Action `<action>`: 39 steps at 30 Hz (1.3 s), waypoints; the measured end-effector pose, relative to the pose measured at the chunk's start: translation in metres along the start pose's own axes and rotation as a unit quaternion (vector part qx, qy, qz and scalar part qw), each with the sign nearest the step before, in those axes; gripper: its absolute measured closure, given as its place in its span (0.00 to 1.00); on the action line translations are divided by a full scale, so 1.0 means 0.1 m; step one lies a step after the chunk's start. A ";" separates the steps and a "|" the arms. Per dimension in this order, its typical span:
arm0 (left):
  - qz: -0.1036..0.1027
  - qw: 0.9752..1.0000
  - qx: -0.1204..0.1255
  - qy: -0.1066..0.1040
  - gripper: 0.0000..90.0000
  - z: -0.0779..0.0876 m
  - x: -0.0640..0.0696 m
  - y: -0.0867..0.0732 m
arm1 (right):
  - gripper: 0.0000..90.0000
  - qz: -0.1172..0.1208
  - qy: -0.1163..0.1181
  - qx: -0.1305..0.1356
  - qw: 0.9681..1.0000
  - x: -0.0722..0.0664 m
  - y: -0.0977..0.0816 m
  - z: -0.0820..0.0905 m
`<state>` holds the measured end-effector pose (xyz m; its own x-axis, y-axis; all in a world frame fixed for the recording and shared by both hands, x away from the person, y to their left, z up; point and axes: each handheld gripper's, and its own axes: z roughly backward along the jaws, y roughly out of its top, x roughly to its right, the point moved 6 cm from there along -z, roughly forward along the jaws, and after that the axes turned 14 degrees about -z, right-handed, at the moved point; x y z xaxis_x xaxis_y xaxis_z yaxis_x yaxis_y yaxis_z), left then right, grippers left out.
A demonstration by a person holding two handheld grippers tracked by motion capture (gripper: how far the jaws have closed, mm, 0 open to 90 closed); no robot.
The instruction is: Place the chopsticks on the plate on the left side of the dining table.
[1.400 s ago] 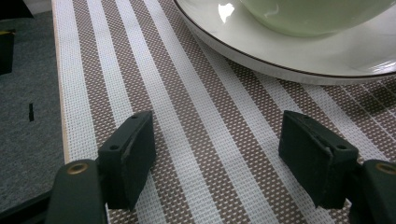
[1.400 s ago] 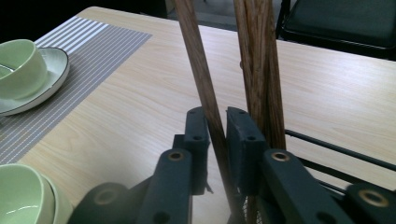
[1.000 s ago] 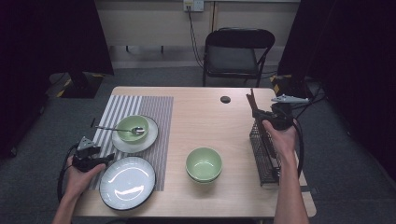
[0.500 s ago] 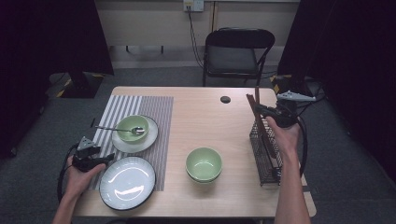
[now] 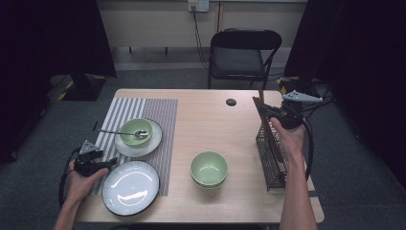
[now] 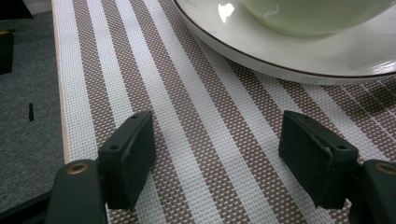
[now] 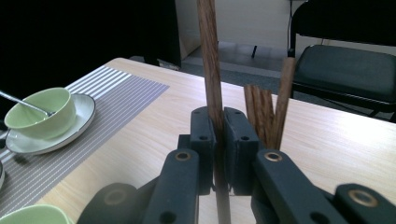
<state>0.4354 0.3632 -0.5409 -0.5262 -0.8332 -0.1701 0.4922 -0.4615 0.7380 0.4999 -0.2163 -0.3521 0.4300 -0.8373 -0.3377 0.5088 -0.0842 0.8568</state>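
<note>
Over at the right edge of the table, the right gripper [image 7: 218, 140] has its 2 black jaws pinched tight on a brown wooden stick [image 7: 208, 56], which stands nearly upright between the pads. Just behind it rises a small bunch of similar sticks [image 7: 266, 112], and from above the gripper [image 5: 270, 114] sits at the far end of the dark wire rack [image 5: 270, 165], the wooden stick [image 5: 261, 98] poking up at that end.

At the near left corner, the left gripper [image 5: 109, 162] rests low by the striped placemat [image 5: 160, 108], its jaws standing well apart with nothing between them (just the weave of the placemat [image 6: 196, 140] below). It sits close beside the white plate [image 5: 130, 187] with the dark rim. Farther along the mat, a green bowl with a spoon rests on a saucer [image 5: 149, 143], and 1 more green bowl [image 5: 209, 168] sits mid-table.
</note>
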 end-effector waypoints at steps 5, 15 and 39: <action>0.000 1.000 0.000 0.000 0.30 0.00 0.00 0.00 | 0.93 0.014 0.005 0.009 1.000 -0.08 0.08 0.02; 0.000 1.000 0.000 0.000 0.30 0.00 0.00 0.00 | 0.93 0.027 0.010 0.025 0.999 -0.21 0.24 0.08; 0.003 1.000 -0.006 0.004 0.34 0.05 0.01 0.03 | 0.94 0.057 0.015 0.046 0.997 -0.56 0.46 0.09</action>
<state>0.4332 0.3619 -0.5356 -0.5167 -0.8389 -0.1707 0.5048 -0.4596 0.7307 0.4924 -0.1781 -0.2904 0.5041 -0.8277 -0.2468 0.3850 -0.0404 0.9220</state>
